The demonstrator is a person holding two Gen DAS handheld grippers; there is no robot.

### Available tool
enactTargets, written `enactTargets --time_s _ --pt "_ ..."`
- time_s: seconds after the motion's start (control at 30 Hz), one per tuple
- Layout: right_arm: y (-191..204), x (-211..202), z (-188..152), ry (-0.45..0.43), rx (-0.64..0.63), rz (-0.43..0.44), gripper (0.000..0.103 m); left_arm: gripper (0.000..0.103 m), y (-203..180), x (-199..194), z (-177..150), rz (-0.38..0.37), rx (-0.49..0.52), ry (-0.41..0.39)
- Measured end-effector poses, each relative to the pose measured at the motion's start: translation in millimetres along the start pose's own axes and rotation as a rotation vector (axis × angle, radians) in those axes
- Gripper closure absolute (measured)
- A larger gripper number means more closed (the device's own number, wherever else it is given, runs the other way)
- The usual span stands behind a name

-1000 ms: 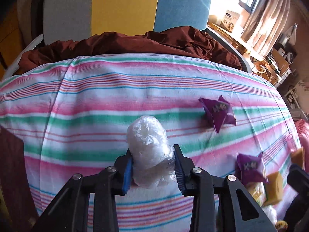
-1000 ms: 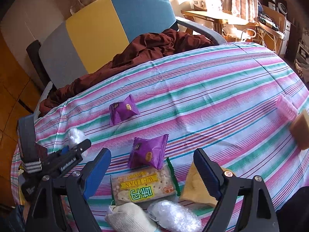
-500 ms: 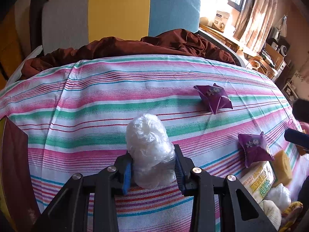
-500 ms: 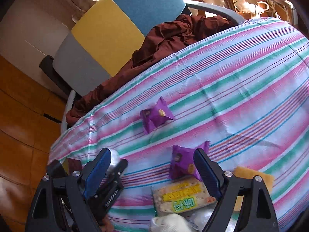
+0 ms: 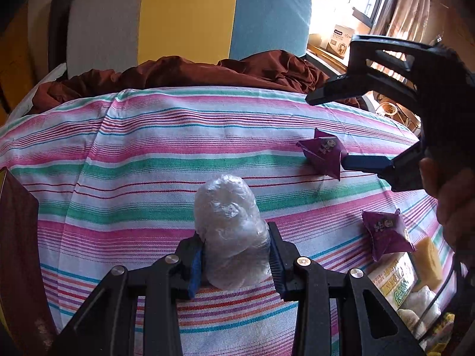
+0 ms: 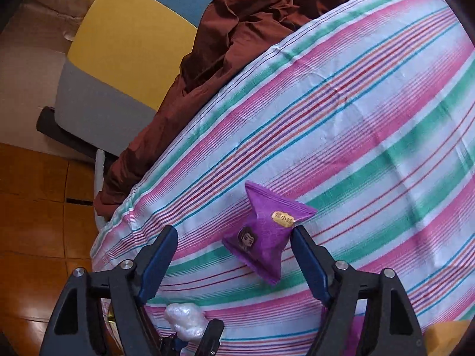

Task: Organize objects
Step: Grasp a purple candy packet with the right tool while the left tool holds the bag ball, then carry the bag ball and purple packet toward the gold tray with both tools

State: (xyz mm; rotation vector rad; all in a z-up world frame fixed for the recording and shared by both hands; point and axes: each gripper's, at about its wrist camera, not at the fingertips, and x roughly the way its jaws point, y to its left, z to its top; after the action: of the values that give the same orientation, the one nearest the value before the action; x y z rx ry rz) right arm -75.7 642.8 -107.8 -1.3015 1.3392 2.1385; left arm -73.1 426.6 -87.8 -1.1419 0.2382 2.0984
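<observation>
My left gripper [image 5: 236,256] is shut on a clear crinkled plastic-wrapped bundle [image 5: 230,231] and holds it over the striped cloth [image 5: 148,154]. The bundle also shows in the right wrist view [image 6: 187,320]. My right gripper [image 6: 234,247] is open, with its fingers on either side of a purple snack packet [image 6: 264,234] that lies on the cloth. The right fingertip [image 6: 305,255] is close to the packet. In the left wrist view the same packet [image 5: 323,152] lies at the right gripper's lower finger [image 5: 365,163].
A second purple packet [image 5: 386,234], a yellow block [image 5: 427,261], a cracker pack [image 5: 394,279] and white wrapped items [image 5: 421,302] lie at the cloth's right. A brown garment [image 5: 190,72] lies at the far edge before a grey, yellow and blue chair back [image 5: 187,14].
My right gripper has moved forward and left across the cloth, from over the cracker pack to around the far purple packet. My left gripper still holds the bundle, nearly still.
</observation>
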Motion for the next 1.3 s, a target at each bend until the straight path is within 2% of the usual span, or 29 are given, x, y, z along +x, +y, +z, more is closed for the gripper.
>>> enactTargets --time_s 0.13,0.27,0.43,0.57,0.7,0.8,0.93,1.3 --pt "10 10 4 0.011 -0.113 -0.112 0.042 0.065 2 0 -1 -0.007 -0.01 -0.003" --pt "25 16 -3 0.01 -0.255 -0.252 0.067 0.065 2 0 -1 -0.009 -0.015 -0.005" --pt "40 22 -27 0.072 -0.432 -0.344 0.068 0.065 0 0 -1 -0.002 -0.009 -0.007" --pt "39 19 -44 0.134 -0.464 -0.38 0.067 0.064 -2 1 -2 0.008 0.01 -0.002" --pt "38 12 -73 0.125 -0.509 -0.408 0.067 0.064 -3 2 -1 0.019 0.022 -0.002" --pt "35 5 -94 0.109 -0.512 -0.389 0.067 0.065 -3 2 -1 0.028 0.028 -0.002" --pt "21 -4 -104 0.032 -0.508 -0.323 0.067 0.067 -5 0 -3 0.05 0.024 0.006" --pt "24 -2 -106 0.048 -0.576 -0.3 0.067 0.067 -8 -15 -21 0.099 0.05 0.002"
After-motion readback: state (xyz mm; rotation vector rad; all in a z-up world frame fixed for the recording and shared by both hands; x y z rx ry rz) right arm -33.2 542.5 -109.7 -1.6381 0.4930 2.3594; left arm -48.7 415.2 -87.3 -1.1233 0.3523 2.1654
